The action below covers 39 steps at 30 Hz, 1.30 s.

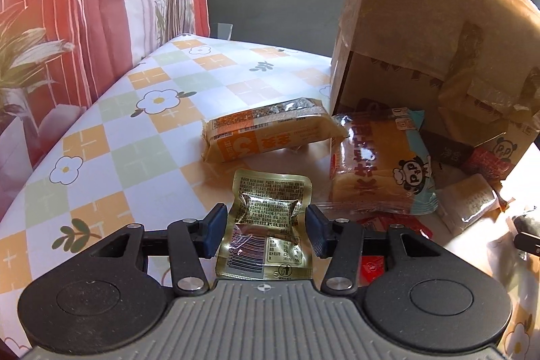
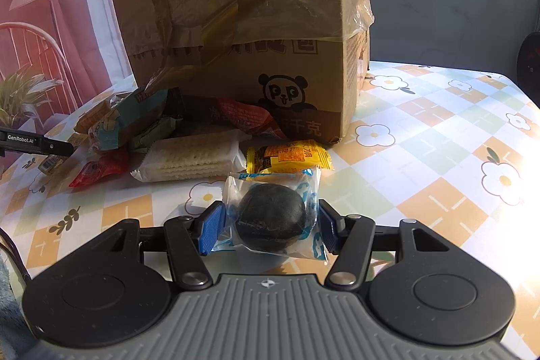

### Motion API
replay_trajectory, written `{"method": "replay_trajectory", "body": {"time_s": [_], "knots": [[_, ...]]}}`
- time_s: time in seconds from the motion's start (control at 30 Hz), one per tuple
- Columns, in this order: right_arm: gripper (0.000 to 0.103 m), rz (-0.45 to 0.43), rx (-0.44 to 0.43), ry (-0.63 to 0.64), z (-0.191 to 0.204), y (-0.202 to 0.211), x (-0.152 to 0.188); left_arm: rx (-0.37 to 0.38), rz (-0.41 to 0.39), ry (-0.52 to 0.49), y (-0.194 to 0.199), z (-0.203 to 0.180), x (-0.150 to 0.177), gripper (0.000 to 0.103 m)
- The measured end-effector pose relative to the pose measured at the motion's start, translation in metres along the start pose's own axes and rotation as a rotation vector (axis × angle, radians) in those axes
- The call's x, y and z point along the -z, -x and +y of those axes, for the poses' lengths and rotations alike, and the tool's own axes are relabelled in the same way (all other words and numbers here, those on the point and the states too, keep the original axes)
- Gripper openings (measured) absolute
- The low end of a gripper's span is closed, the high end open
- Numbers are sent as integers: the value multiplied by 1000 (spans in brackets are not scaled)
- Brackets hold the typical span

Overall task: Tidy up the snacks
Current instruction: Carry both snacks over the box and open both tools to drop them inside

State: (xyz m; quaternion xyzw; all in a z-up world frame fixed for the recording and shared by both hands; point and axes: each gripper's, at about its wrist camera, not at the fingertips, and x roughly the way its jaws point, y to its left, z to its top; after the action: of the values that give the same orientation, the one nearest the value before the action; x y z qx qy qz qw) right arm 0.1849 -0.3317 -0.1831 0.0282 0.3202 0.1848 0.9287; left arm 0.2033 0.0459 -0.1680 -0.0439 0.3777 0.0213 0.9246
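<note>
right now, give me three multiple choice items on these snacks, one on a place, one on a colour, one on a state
1. Where does the cracker pack lie?
A. on the table in front of the cardboard box
B. on top of the box
C. between the right gripper's pads

2. What colour is the packet between the left gripper pads?
A. blue
B. gold
C. red

3. What is the state of the right gripper?
A. wide open and empty
B. shut on the wrapped dark bun
C. out of view

Answers:
1 A, it lies flat on the tablecloth below the box's panda print.
2 B, its foil is gold with black print.
3 B, both blue pads press the bun's clear wrapper.
</note>
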Motion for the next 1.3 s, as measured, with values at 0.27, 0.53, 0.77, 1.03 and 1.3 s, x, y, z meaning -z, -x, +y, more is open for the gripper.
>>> {"method": "replay_trajectory", "body": {"time_s": [0.27, 0.53, 0.77, 1.03, 1.3], "knots": [[60, -7, 37, -37, -8, 21, -4, 21, -96, -22, 25, -7, -13, 53], [60, -130, 80, -25, -12, 57, -43, 81, -287, -71, 58, -21, -46, 54], [60, -310, 99, 29, -12, 86, -118, 160, -438, -151, 82, -55, -98, 55], [60, -403, 57, 127, -4, 68, -200, 221, -504, -161, 73, -98, -166, 55], [62, -289, 49, 119, -1, 6, -228, 251, -427, -201, 17, -132, -204, 58]]}}
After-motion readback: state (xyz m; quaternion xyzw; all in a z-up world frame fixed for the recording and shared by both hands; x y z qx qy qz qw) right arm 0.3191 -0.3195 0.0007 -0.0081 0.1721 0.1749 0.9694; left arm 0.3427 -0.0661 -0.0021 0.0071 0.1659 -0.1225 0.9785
